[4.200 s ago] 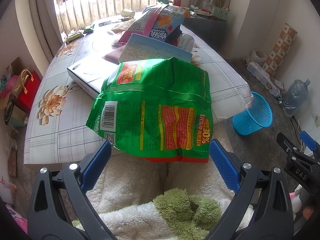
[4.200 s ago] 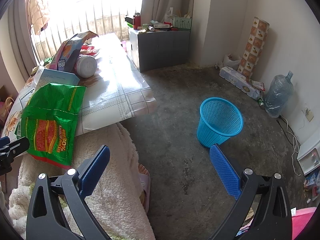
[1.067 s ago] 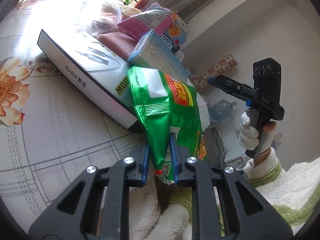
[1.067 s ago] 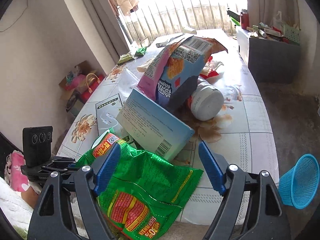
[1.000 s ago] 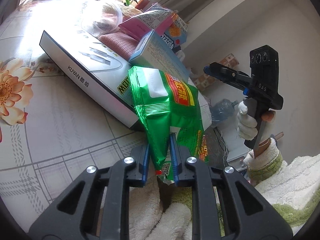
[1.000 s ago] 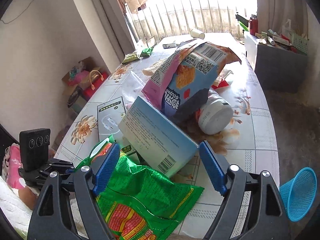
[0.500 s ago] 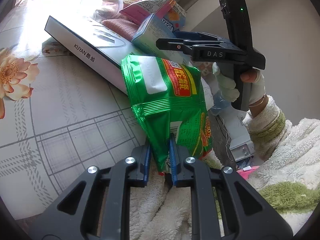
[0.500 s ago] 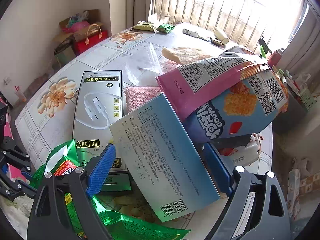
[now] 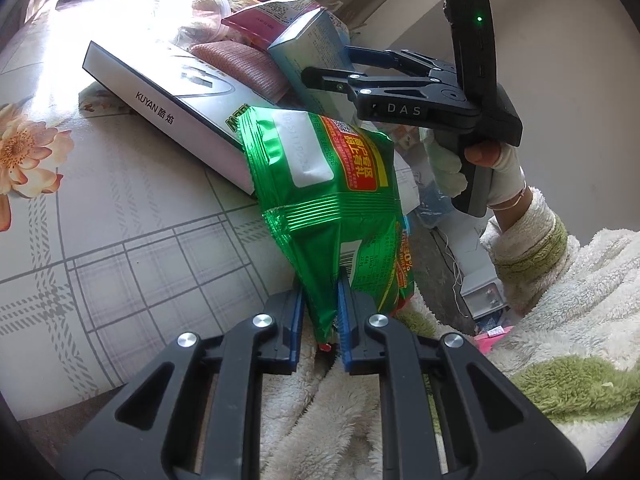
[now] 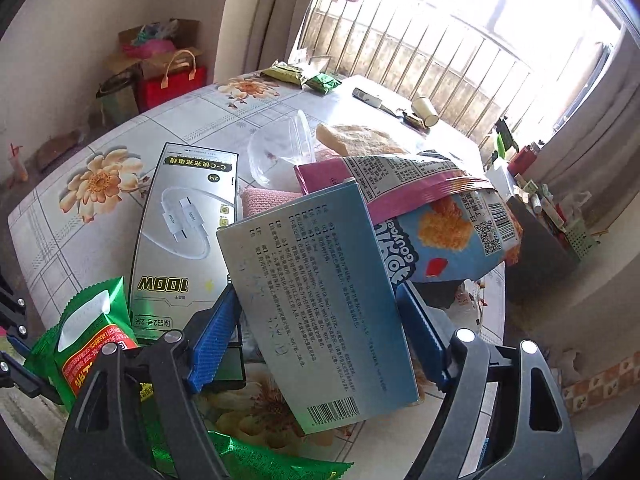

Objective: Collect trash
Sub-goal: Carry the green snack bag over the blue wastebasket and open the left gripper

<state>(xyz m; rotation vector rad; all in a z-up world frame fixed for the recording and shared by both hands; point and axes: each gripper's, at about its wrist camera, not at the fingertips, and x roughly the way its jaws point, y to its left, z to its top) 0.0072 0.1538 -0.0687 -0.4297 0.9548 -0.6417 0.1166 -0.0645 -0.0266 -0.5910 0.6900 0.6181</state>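
While clamped between blue pads, green snack bag (image 9: 332, 200) hangs off the near table edge, pinched at its lower corner by left gripper (image 9: 320, 312), jaws nearly together on the foil. Upper part of bag draped over end of silver cable box (image 9: 168, 100), lying flat on floral tablecloth (image 9: 100, 240). Further right, pale blue carton (image 10: 320, 300) propped tilted against pink-and-blue chip bag (image 10: 432, 216). Right gripper (image 10: 316, 340) spread wide, one pad on either side of carton; contact with carton sides not clear, nothing squeezed.
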